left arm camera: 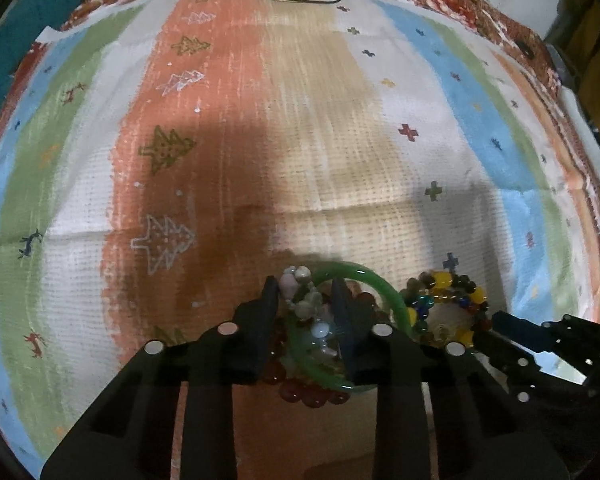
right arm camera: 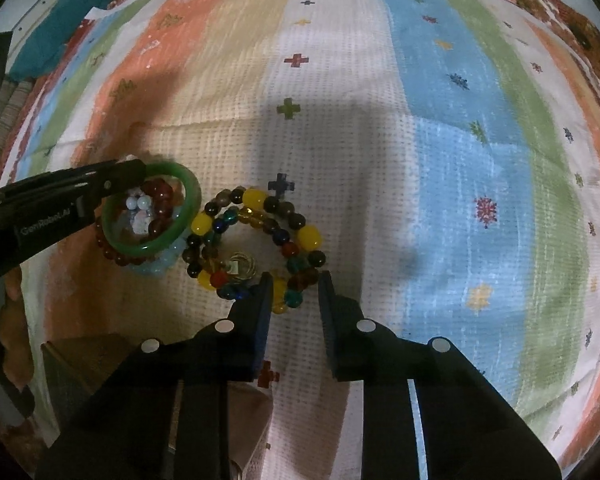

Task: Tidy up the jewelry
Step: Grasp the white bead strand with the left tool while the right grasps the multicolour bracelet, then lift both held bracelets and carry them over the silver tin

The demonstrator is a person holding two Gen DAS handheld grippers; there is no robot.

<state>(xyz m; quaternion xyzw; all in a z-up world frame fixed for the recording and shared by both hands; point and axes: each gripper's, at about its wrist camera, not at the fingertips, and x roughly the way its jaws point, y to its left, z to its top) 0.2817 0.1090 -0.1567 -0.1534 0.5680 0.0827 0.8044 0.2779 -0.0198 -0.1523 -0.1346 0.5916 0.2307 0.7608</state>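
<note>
1. The striped cloth (right arm camera: pixel 440 168) covered the worktop.
2. Left gripper (left arm camera: pixel 306 294) straddled the green bangle (right arm camera: pixel 154 246) pile at 9 o'clock — jaws apart, nothing clamped.
3. Right gripper (right arm camera: pixel 294 280), jaws apart, stood over the beaded bracelets (right arm camera: pixel 260 240) — picking step; next likely closing on one strand.

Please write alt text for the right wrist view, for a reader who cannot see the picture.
The right claw, open, hangs over a heap of multicoloured bead bracelets on a striped cloth, with a small ring in the heap's middle. To the left, the left claw reaches into a green bangle lying over dark red beads and pale beads.
</note>
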